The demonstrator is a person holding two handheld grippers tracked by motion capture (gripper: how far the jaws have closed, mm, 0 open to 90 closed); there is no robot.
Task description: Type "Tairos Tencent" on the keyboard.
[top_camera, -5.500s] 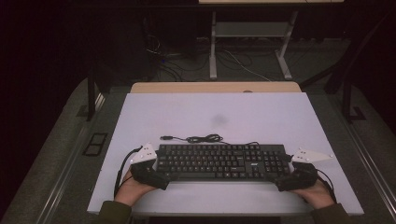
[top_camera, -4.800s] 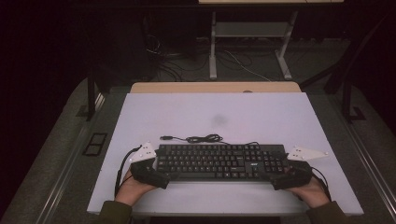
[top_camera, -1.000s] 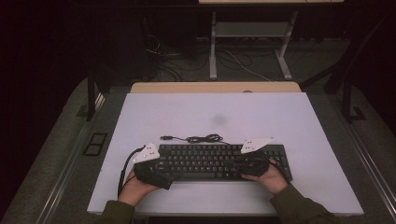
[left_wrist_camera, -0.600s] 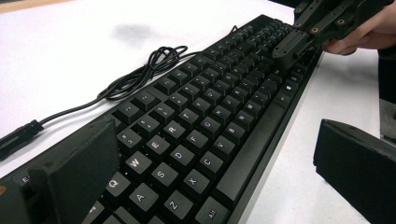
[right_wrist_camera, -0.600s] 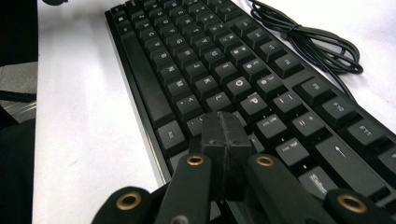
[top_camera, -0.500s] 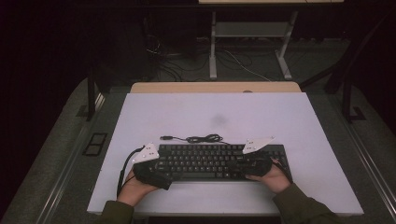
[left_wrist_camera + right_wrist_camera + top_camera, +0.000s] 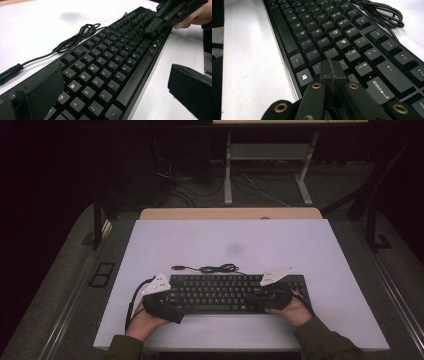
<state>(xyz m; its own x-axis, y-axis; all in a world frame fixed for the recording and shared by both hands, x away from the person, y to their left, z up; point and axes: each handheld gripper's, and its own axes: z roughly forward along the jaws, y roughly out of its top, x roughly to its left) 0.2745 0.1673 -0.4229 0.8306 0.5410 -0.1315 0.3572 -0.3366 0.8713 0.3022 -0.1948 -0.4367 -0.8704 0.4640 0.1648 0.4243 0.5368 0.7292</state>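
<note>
keyboard (image 7: 235, 292): black, full-size, white legends, lying flat in the lower centre of the white table (image 7: 320, 250).
cable (image 7: 212, 268): black, loosely coiled just behind the keyboard's top edge.
left gripper (image 7: 112, 92): jaws spread wide, straddling the keyboard's left end.
right gripper (image 7: 333, 71): jaws pressed together, tip over the keys near the shift row, lower centre of frame.

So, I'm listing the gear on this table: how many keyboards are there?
1. The black keyboard lies near the table's front edge, between the left gripper and the right gripper.
</note>
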